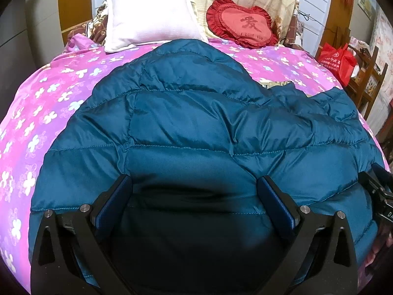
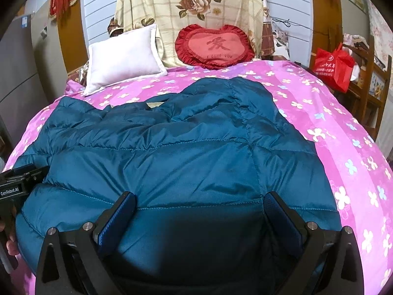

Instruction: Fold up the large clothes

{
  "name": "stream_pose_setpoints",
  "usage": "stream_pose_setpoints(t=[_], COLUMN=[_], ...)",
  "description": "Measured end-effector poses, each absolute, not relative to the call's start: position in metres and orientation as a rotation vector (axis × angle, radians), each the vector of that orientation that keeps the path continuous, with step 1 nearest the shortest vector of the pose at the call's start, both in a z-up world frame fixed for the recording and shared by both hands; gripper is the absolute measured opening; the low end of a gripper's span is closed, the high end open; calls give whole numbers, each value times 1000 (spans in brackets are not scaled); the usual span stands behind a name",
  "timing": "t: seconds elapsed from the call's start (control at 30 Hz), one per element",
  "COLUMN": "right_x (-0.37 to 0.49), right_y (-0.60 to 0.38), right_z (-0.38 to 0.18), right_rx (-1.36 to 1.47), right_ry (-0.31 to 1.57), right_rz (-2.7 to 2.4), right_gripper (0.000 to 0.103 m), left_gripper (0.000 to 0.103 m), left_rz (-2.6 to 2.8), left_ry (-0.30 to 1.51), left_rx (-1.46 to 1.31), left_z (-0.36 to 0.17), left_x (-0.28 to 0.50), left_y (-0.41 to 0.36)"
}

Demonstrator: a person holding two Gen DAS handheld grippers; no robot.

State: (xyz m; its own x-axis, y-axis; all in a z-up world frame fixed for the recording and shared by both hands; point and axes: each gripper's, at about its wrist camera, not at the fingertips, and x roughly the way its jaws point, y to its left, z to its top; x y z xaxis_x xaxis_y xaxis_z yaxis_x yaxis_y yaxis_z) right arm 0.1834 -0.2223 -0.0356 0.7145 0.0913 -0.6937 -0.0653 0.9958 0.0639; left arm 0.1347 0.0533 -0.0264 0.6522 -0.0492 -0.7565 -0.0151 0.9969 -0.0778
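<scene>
With both the left gripper (image 1: 194,184) and right gripper (image 2: 200,200) gaping wide and empty over the near hem, each should pinch the teal quilted down jacket (image 1: 196,113), spread toward twelve o'clock on the pink floral bedspread (image 1: 49,93), and carry it evenly.

- The jacket (image 1: 196,123) lies spread on the bed (image 1: 36,123), right under and ahead of both grippers.
- Far ahead, a pillow (image 1: 149,19) left and a heart cushion (image 1: 242,23) right (both against the headboard end).
- A bag (image 2: 334,64) beyond the bed's right side.
</scene>
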Motion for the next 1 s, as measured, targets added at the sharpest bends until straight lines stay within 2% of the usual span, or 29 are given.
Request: stream_pose_setpoints(t=[0.33, 0.57, 0.8, 1.0], right_x=[184, 183, 181, 181], right_y=[-219, -219, -218, -217], right_z=[-37, -38, -38, -37], right_rx=[-6, -24, -28, -28], right_ry=[789, 786, 784, 782], right_rz=[83, 89, 89, 92], right_gripper=[103, 103, 103, 103], left_gripper=[102, 102, 102, 103], left_rz=[-21, 52, 76, -23], left_ry=[866, 716, 953, 991], left_rx=[-93, -151, -347, -518], left_z=[-25, 24, -27, -54], left_x=[134, 132, 159, 173], left_y=[55, 114, 200, 227])
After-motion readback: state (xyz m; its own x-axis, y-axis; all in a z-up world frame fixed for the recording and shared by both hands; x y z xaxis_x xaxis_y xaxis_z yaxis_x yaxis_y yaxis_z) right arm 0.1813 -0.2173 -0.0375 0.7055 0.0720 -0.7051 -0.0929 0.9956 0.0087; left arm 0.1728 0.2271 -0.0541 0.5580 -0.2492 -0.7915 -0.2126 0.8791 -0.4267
